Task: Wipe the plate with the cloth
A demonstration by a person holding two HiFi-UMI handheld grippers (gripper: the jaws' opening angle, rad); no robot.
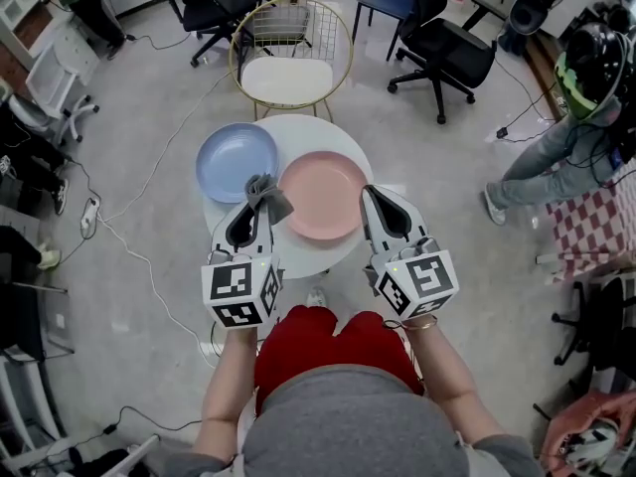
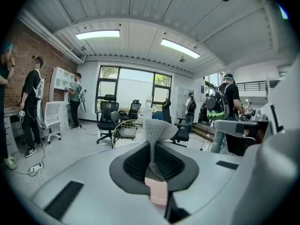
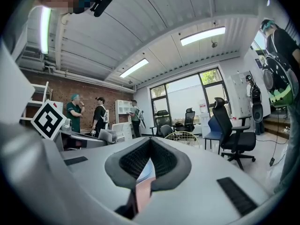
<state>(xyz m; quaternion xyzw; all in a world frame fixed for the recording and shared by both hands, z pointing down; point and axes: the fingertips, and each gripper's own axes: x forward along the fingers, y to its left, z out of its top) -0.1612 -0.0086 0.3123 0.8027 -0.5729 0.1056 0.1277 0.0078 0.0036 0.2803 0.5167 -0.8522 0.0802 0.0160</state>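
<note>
Currently the left gripper [image 1: 256, 205] is pinching the grey cloth [image 1: 266, 195] between closed jaws. The left gripper view is showing the cloth [image 2: 157, 130] bunched at the jaw tips and fanning out beyond them. In the head view it is sitting over the gap between the two plates, at the left edge of the pink plate [image 1: 323, 195]. I cannot tell whether it is touching anything. The right gripper [image 1: 370, 195] is hanging at the pink plate's near right edge. Its jaws are meeting at the tips with nothing between them, as the right gripper view [image 3: 150, 142] is showing.

Both plates are lying on the small round white table [image 1: 316, 132], the blue plate [image 1: 237, 160] at the far left and the pink one just beside it on the right. Both are looking empty, with no food or liquid showing.

Several things could be going wrong from here, as I judge it. Nothing is steadying either plate, so a firm sideways stroke may be pushing it into its neighbour or toward the table's edge. Only a narrow fold of cloth is being held, so dragging it flat could be pulling it free. The task is not naming which plate, so the cloth's middle position is risking a wipe of the wrong one.
</note>
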